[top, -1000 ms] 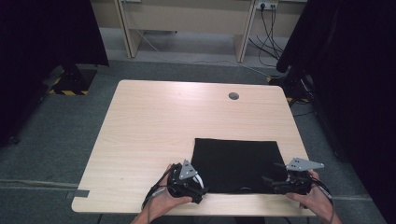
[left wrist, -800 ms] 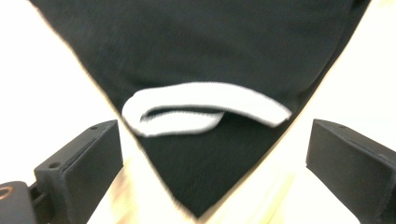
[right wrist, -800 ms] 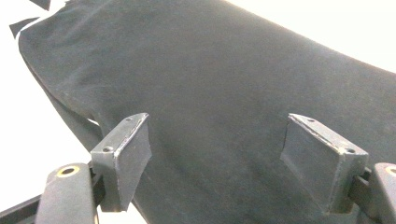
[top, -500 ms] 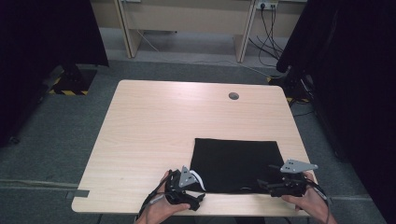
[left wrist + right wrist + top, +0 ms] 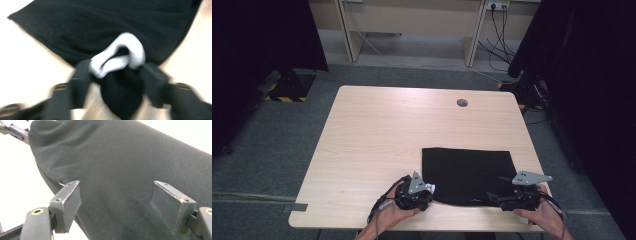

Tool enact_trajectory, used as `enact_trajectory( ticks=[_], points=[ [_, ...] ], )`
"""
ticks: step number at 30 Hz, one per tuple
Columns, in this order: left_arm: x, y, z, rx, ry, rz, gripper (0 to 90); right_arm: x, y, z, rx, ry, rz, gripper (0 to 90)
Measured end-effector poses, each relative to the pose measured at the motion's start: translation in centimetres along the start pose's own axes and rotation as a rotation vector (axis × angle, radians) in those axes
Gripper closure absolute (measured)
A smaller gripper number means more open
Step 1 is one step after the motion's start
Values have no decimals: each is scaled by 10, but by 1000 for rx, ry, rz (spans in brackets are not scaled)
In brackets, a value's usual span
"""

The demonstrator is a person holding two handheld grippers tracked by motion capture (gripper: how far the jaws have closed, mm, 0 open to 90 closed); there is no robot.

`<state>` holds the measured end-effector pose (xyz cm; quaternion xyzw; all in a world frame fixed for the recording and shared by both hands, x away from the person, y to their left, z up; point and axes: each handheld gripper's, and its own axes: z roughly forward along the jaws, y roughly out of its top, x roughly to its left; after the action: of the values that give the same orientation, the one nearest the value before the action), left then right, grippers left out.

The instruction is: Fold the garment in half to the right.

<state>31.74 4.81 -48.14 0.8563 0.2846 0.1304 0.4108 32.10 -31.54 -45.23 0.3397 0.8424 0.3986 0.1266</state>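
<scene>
Between your two tools, a black cloth (image 5: 469, 175) is lying flat on the near right part of the bench (image 5: 377, 135), its near edge running from one tool to the other. You are pinching its near left corner with the left tool (image 5: 428, 190): in the left gripper view, which is blurred, a bunched fold of dark fabric with a white strip (image 5: 120, 58), perhaps a label or hem, is sitting clamped between the narrowed jaws. That grip looks meant to give you one corner to lift or fold from.

You are holding the right tool (image 5: 497, 198) at the opposite near corner with its jaws spread wide. In the right gripper view they are standing over the fabric (image 5: 130, 170) with nothing pinched, one near the cloth's edge, the other over its middle. It seems you are lining up a matching grip, so both corners can rise together.

Beyond the tools, bare wood is stretching away to a small round cable hole (image 5: 462, 103) near the far edge. Nothing is standing in the way of the cloth there.
</scene>
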Motion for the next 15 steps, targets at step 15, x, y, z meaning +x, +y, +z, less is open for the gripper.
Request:
enact_trajectory(
  ticks=[15],
  points=[
    [-13,5,3,10,-16,65,779,-10,-11,13,68,-31,28,251]
  ],
)
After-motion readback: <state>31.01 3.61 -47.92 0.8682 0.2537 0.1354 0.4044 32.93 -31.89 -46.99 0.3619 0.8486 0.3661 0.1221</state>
